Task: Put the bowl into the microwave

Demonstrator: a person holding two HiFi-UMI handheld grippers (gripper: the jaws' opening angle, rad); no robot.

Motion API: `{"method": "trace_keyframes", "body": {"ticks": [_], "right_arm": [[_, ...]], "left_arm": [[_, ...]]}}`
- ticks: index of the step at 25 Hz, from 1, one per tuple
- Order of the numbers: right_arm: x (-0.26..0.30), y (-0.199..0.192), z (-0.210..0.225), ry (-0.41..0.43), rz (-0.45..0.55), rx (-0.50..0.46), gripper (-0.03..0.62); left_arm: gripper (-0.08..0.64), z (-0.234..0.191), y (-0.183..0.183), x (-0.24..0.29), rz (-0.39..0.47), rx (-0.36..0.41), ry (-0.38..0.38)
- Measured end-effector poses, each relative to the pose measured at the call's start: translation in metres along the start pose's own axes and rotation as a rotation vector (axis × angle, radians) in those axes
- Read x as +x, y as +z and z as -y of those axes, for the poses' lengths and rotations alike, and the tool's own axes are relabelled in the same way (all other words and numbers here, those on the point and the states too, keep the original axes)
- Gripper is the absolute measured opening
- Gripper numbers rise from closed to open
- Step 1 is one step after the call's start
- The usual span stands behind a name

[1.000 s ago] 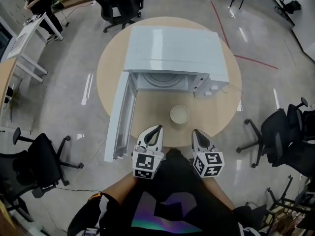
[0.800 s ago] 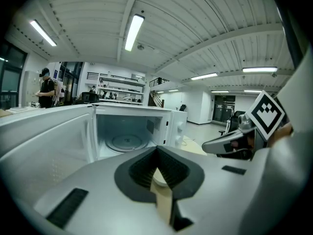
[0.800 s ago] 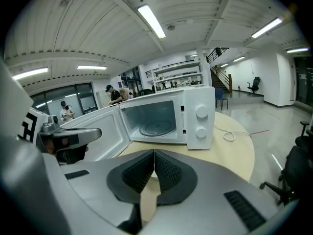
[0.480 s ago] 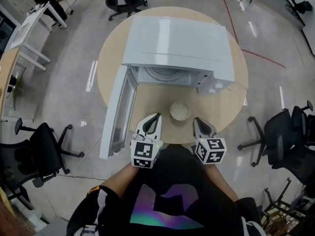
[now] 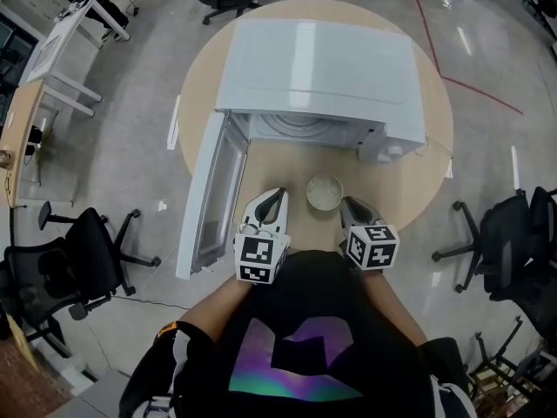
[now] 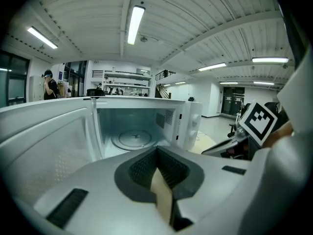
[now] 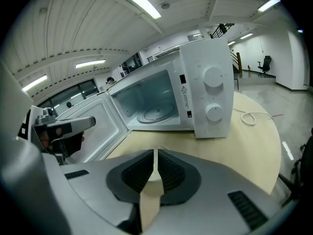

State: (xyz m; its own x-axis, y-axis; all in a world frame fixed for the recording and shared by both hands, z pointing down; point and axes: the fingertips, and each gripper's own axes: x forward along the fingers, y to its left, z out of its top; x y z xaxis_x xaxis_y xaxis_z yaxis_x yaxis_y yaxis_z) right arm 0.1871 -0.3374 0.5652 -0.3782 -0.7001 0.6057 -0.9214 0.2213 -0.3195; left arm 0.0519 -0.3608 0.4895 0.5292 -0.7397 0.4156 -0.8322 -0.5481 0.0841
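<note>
While bowl (image 5: 324, 192) waits on round table (image 5: 409, 190) before open microwave (image 5: 322, 68), head view: left gripper (image 5: 271, 200), right gripper (image 5: 352, 205) flank it near table's edge.

Left gripper view: jaws pressed together, empty; door (image 6: 44, 146) swung left, cavity open ahead.

Right gripper view: jaws together, empty; likely must spread, pinch rim, lift level.

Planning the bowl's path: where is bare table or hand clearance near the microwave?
Free: microwave cavity, only its turntable inside; table strip between the open door and the bowl; table right of the bowl, out to the cable. Crowded: the near edge, where left gripper and right gripper flank the bowl.
</note>
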Motion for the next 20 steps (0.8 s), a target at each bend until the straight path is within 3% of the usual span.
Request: {"method": "trace_keyframes", "body": {"ticks": [11,20], "right_arm": [[0.031,-0.017,0.033,0.023,-0.043,0.162,0.018],[0.046,-0.019,0.041,0.049,-0.062,0.222,0.04]], "left_arm": [[0.048,-0.005,-0.042,0.039,-0.133,0.003,0.018],[0.048,-0.015,-0.07,0.057,-0.215,-0.015,0.054]]}}
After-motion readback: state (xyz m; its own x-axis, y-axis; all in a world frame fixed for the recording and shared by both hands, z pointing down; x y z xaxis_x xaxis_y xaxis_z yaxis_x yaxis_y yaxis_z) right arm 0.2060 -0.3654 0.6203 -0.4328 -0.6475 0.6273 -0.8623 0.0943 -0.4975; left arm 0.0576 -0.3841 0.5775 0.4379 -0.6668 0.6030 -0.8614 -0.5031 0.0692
